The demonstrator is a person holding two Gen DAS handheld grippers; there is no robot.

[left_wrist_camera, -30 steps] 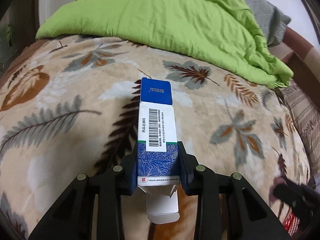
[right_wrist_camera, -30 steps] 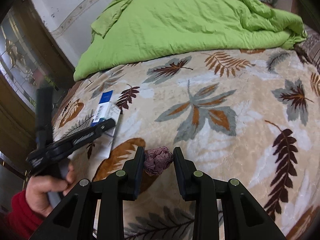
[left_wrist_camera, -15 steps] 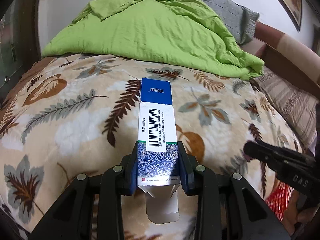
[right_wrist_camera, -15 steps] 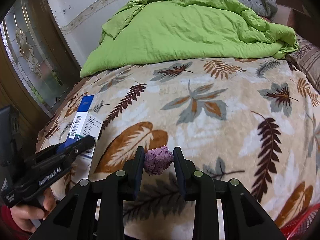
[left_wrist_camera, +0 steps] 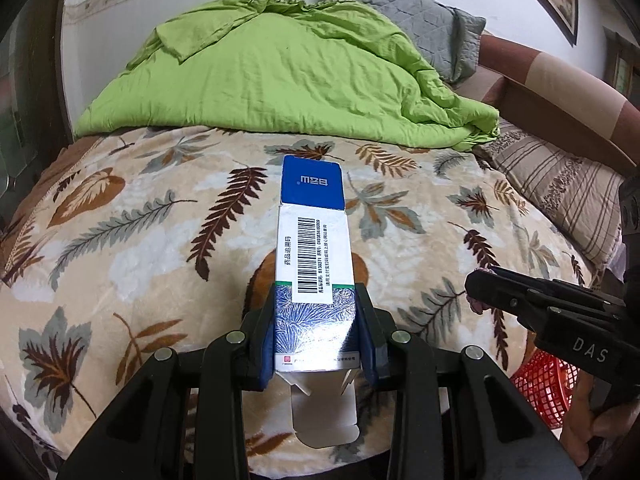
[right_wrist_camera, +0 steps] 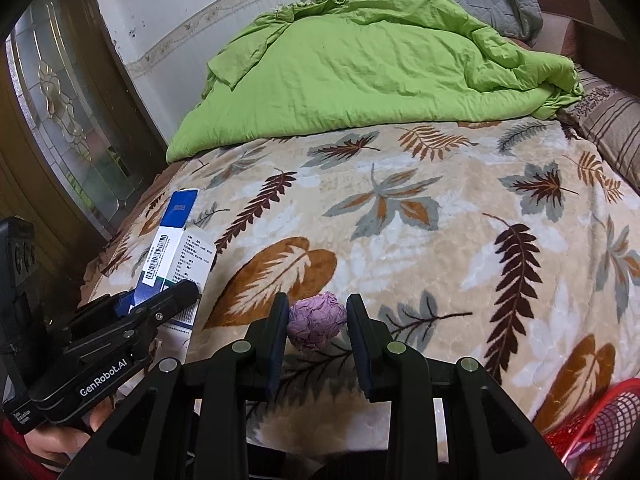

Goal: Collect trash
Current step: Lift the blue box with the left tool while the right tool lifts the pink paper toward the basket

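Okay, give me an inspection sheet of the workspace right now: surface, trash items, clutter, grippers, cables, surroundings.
Surface: leaf-print blanket covering the bed.
Job's things: blue-and-white carton, flaps open; crumpled purple paper ball; red mesh basket at the bed's near right edge.
Clutter: green quilt, grey pillow, striped pillow.
Grippers: left gripper shut on the carton; right gripper shut on the paper ball.
Cables: nothing seen.
Surroundings: white wall with a patterned border, glass-panelled door.
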